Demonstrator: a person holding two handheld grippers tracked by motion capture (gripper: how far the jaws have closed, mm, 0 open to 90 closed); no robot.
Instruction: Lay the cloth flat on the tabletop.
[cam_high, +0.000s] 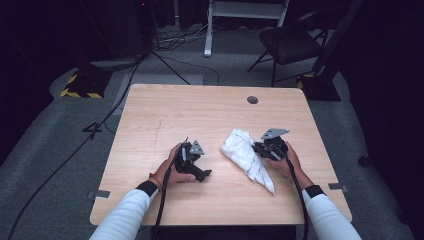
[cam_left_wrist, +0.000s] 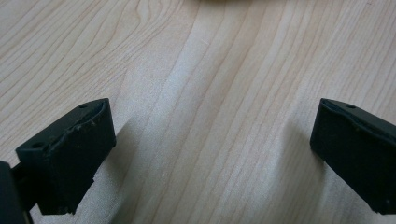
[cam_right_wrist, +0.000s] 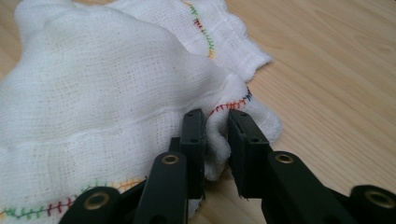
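Observation:
A crumpled white cloth with coloured stitching along its hems lies right of the wooden table's middle. My right gripper meets it from the right. In the right gripper view the cloth bulges up ahead, and my right gripper is shut on a fold of its stitched edge, the fabric bunched between the two pads. My left gripper rests low over the table to the left of the cloth, apart from it. Its jaws stand wide, and my left gripper has only bare wood between them.
A round grey grommet sits near the table's far edge. Strips of tape mark the near corners. Beyond the table stand a black chair and a white frame, with cables across the grey floor.

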